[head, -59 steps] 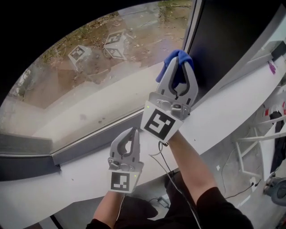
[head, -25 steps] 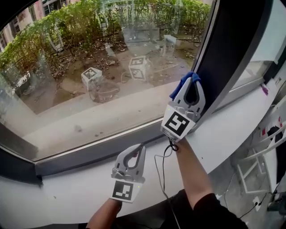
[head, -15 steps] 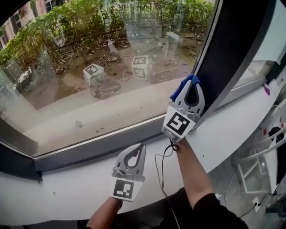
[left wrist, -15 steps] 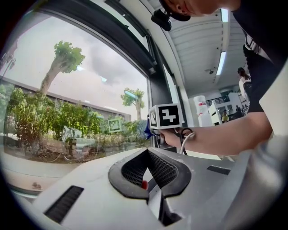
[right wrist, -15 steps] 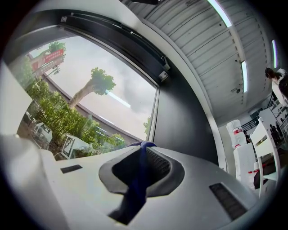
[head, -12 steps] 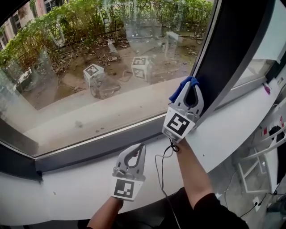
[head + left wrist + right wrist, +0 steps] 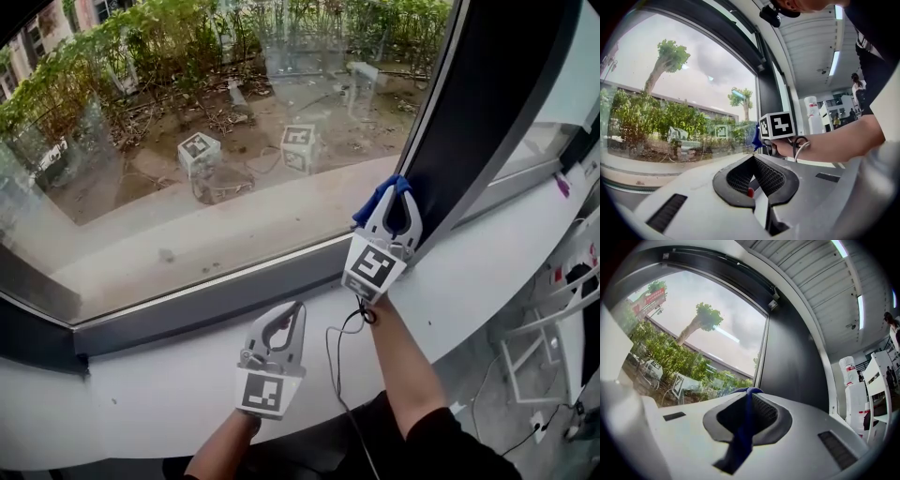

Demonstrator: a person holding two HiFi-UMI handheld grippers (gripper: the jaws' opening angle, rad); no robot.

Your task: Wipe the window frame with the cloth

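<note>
Right hand-held gripper (image 7: 397,185) pinches blue cloth (image 7: 374,201) against the window frame (image 7: 469,112).

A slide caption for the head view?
Right gripper holds a blue cloth at the dark vertical window frame; left gripper empty.

Blue cloth (image 7: 377,200), bunched, seemingly against dark window frame (image 7: 469,127)

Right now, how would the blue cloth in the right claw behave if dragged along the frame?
Probably floppy: the blue cloth hangs limp from the right claw. Likely light, folding thin between its tips. It may bunch against the dark frame.
</note>
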